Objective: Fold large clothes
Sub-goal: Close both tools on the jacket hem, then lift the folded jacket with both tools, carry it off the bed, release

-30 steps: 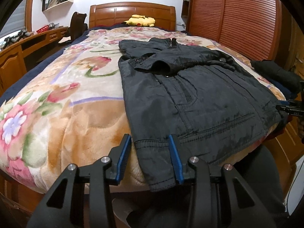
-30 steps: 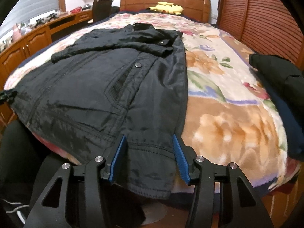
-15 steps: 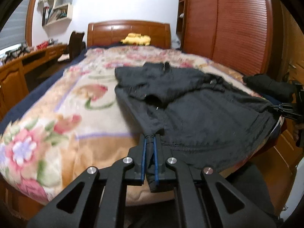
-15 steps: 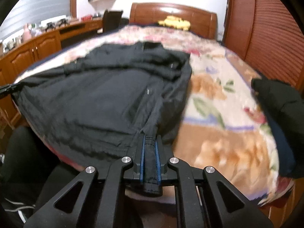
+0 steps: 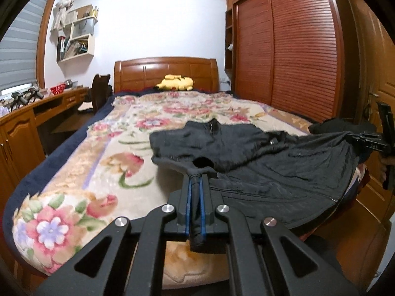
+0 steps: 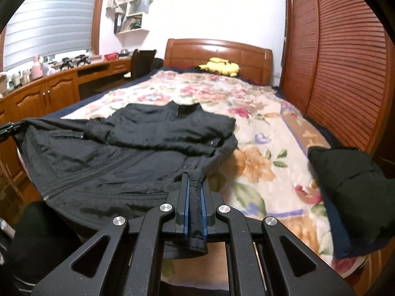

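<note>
Brightness: room evenly lit, fairly bright; white wall (image 5: 160, 24) ahead of the tool is the palest area, slightly washed out.
Source: soft overhead room light; the blind (image 6: 54, 22) up and left of the tool gives a cool grey glow.
Shadows: faint; a soft one under the raised jacket (image 5: 259, 162) on the blanket (image 5: 103, 172).
Glare: small highlights on the gripper bolts and the wardrobe (image 5: 303, 49) slats.
Blur: mild motion softness throughout; blanket pattern and plush (image 6: 219, 67) smeared, jacket texture muddy.
Distortion: strong fisheye; wardrobe and desk (image 6: 49, 91) lines bow outward, black vignette fills the corners.
Sharpest: tool body, nearest the lens.
</note>
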Available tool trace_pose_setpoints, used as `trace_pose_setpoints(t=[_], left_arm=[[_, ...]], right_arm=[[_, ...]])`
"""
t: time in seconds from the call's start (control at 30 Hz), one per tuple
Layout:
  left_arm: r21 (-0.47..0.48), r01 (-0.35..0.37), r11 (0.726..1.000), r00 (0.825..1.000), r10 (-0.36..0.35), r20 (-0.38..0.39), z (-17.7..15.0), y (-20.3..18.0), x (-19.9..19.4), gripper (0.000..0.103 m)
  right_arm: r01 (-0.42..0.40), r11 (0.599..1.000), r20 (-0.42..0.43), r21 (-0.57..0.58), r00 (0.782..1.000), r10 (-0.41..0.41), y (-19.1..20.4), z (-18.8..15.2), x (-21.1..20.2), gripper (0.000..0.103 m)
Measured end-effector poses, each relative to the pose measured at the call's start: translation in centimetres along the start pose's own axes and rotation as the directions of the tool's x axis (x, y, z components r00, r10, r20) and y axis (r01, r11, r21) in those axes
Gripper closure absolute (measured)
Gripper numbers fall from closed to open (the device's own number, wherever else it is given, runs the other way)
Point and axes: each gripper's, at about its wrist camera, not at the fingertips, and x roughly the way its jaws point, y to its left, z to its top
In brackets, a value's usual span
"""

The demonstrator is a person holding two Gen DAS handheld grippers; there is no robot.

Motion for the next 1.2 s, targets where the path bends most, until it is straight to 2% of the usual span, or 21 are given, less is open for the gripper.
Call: trace_pose_setpoints(t=[0.37,0.63,0.97,1.2], left_arm=[[0.052,-0.021,0.998,0.995,0.016,0.095,3.2,-0.3,-4.0,0.100],[0.056,-0.037,0.998,0.996,0.032,0.087,3.4,-0.3,-3.9,0.100],[0.064,-0.038,0.997,0.988,0.028,0.155,4.7,-1.1,-6.5,0.100],[0.063,-0.036,0.997,0.981,0.023,0.195,6.0,-0.9,-8.5,0.100]], right_arm=[[-0.015,0.998,0.093,-0.055,0.995,0.020,0.8,3.2,-5.1,0.099],[-0.020,0.996,0.099,-0.088,0.995,0.028,1.7,3.5,-5.2,0.099],[0.016,0.994,0.139,-0.111,0.990,-0.001,1.8,4.9,-7.3,0.099],[0.010,0.993,0.172,-0.119,0.985,0.011,2.4,6.6,-8.5,0.099]])
